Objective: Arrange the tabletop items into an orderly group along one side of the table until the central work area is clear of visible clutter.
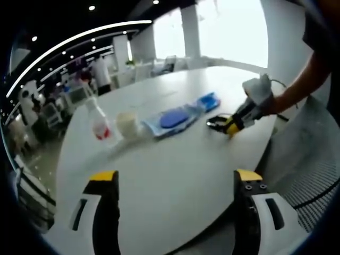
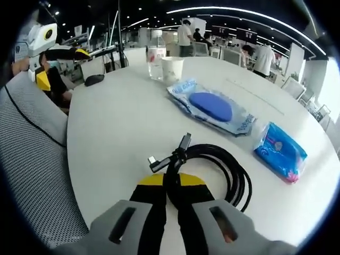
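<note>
Right gripper [image 2: 172, 183] jaws pinch the coiled, glossy black cable [image 2: 215, 170].

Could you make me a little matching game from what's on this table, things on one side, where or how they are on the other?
Things:
1. black cable
2. paper cup
3. small blue packet
4. left claw

States:
a. open, hanging above bare table, holding nothing
b. coiled, pinched in the right claw
c. standing upright next to the clear bottle
d. lying flat just beyond the big wipes pack, nearest the cable

Pairs: 1-b, 2-c, 3-d, 4-a
</note>
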Demonstrator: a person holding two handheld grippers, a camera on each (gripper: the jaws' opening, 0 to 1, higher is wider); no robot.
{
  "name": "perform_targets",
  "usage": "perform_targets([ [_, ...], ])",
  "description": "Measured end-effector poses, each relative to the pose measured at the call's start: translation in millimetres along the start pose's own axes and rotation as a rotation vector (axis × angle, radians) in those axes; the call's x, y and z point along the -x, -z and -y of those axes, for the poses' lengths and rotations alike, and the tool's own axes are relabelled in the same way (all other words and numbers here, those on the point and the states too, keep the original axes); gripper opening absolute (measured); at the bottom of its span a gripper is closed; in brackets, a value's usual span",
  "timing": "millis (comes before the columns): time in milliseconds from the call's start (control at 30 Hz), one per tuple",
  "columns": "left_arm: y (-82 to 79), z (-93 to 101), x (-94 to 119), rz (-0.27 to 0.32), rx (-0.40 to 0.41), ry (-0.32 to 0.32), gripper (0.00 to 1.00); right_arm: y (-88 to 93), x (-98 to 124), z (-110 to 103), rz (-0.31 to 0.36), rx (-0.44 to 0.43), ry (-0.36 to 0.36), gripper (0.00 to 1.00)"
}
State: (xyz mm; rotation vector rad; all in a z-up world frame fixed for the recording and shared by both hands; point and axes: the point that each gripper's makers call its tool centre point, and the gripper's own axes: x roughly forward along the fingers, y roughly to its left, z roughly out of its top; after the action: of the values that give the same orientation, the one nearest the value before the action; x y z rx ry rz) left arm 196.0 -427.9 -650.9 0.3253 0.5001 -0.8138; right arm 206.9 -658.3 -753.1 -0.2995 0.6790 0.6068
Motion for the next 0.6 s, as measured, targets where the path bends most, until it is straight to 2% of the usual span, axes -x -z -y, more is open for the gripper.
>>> perform_targets([
  [200, -0.4, 1.4, 0, 0.0, -0.003, 0.006, 0.85, -8.2, 8, 3, 0.022, 0.001, 0.014, 0.04],
  [600, -1.4, 1.2, 0, 0.001, -0.002, 0.004, 0.85, -35.9, 29, 23, 0.086, -0.003, 0.06, 0.03],
])
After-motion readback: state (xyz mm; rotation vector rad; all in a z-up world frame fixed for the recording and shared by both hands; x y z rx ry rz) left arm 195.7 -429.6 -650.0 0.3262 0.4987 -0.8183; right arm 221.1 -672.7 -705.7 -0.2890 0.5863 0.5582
